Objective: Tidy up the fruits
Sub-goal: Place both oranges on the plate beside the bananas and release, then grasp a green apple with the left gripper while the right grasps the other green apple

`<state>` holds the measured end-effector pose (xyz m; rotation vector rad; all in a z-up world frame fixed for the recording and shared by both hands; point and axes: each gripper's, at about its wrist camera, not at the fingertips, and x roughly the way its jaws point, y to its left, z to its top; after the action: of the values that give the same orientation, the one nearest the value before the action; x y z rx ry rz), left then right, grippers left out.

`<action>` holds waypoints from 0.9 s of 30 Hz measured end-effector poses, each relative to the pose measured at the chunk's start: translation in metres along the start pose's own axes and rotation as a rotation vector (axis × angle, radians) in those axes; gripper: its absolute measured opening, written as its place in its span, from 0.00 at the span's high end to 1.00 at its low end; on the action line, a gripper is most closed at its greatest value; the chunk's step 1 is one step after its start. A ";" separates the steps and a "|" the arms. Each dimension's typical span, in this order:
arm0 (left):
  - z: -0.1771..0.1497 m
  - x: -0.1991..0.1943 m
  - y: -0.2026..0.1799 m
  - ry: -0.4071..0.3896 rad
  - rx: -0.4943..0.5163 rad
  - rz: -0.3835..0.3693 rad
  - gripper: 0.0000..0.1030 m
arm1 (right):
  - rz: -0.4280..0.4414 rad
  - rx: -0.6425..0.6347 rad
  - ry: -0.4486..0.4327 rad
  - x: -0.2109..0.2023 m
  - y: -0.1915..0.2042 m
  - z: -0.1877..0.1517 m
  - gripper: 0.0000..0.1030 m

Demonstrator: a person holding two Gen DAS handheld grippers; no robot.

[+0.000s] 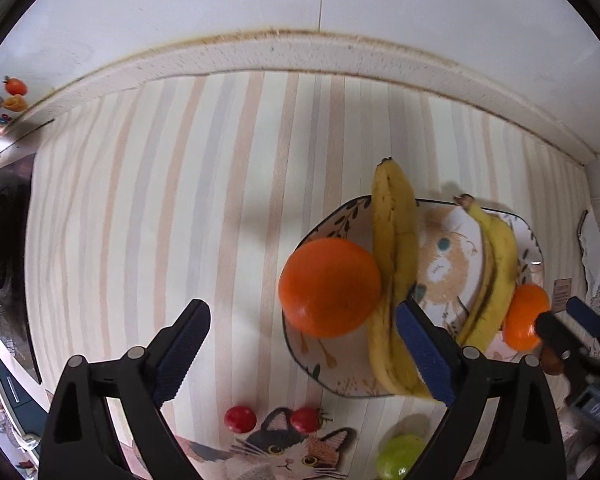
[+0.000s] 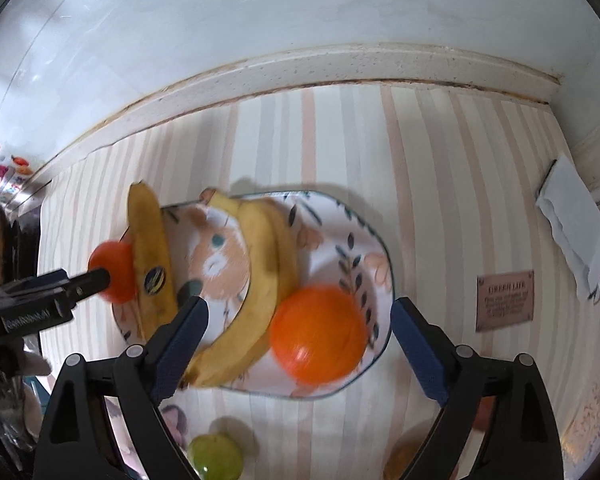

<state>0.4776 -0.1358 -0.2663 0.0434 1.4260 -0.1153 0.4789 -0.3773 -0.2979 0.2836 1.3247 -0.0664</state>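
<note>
A cat-patterned plate (image 1: 448, 268) on the striped cloth holds two bananas (image 1: 394, 248) (image 1: 494, 276) and two oranges. In the left wrist view my left gripper (image 1: 302, 308) hangs open above the larger orange (image 1: 330, 286) at the plate's left edge, its pads clear of it. The smaller orange (image 1: 524, 316) lies at the plate's right edge, with my right gripper (image 1: 566, 316) beside it. In the right wrist view my right gripper (image 2: 299, 305) is open over that orange (image 2: 318, 334), not touching it. Both bananas (image 2: 268, 264) (image 2: 150, 256) lie across the plate (image 2: 332, 248).
A green fruit (image 1: 400, 454) and two small red fruits (image 1: 240, 418) (image 1: 306, 419) lie near a cat-shaped mat (image 1: 284, 452) at the front. A raised ledge (image 1: 300, 52) and wall close off the back. A folded white cloth (image 2: 576, 220) and a small plaque (image 2: 505, 300) lie at the right.
</note>
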 end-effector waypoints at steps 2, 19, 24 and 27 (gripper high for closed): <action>-0.012 -0.011 -0.001 -0.021 0.000 -0.010 0.08 | -0.004 -0.003 -0.009 -0.004 0.003 -0.009 0.08; -0.098 -0.094 -0.017 -0.216 0.019 -0.013 0.08 | -0.032 -0.018 -0.169 -0.100 0.008 -0.084 0.08; -0.123 -0.128 -0.016 -0.322 0.025 0.016 0.08 | -0.041 -0.022 -0.251 -0.139 0.014 -0.106 0.08; -0.137 -0.145 -0.016 -0.365 0.034 0.020 0.08 | -0.030 -0.015 -0.293 -0.159 0.015 -0.118 0.08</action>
<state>0.3211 -0.1309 -0.1419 0.0611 1.0592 -0.1243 0.3312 -0.3520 -0.1679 0.2318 1.0380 -0.1189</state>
